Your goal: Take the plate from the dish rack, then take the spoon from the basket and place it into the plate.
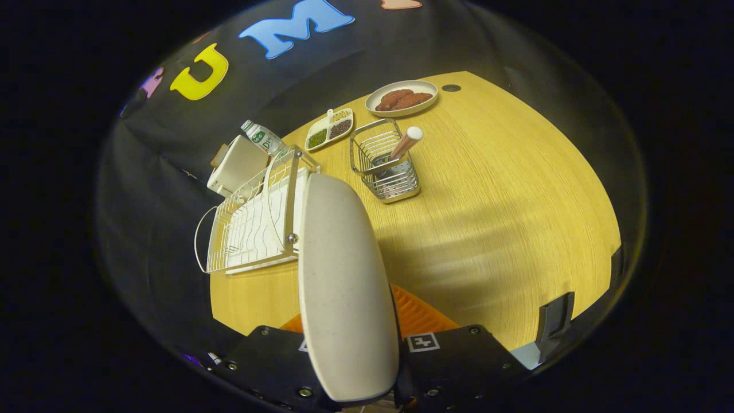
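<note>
Black gripper [355, 367] body with shiny round screws, ridged fingers [421, 315], and small black-and-white square marker stickers.

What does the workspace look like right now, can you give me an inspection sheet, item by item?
Surface: wooden table, bare ahead of the fingers.
Job's things: plate held on edge between the fingers, off the dish rack; spoon standing in the wire basket.
Clutter: oval dish of brown food, divided tray of grains, bottle, white box behind the rack.
Grippers: gripper shut on the plate.
Cables: nothing seen.
Surroundings: black cloth wall beyond the table.
</note>
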The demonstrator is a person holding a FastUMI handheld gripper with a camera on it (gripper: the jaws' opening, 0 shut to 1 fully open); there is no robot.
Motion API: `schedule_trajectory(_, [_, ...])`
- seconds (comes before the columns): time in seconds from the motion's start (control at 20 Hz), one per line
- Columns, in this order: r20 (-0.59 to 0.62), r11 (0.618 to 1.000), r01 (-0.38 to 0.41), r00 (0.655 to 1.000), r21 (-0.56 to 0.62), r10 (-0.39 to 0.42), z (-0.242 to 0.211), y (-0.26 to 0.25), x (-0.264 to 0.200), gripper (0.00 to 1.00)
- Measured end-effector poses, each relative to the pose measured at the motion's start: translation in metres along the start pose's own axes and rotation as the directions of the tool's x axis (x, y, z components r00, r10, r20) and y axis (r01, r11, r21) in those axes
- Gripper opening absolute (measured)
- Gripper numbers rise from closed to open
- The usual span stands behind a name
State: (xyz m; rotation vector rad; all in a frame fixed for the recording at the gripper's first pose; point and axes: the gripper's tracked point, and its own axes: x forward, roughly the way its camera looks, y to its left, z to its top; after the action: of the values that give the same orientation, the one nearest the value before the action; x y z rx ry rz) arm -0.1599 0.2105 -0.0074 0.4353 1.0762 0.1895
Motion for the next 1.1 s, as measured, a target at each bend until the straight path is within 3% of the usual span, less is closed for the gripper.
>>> schedule_trajectory(0.4, [-0.069,0.992,-0.106,0.991,0.070,0.111,-0.021,-0.004,0.028,0.42])
schedule_trajectory(0.7, [-0.149,0.973,-0.210,0.964,0.091,0.222,-0.042,0.002,0.049,0.42])
schedule_trajectory(1.0, [-0.134,0.972,-0.207,0.966,0.114,0.221,-0.036,-0.022,0.051,0.42])
schedule_trajectory(1.1, [-0.114,0.976,-0.192,0.973,0.098,0.203,-0.030,-0.034,0.047,0.54])
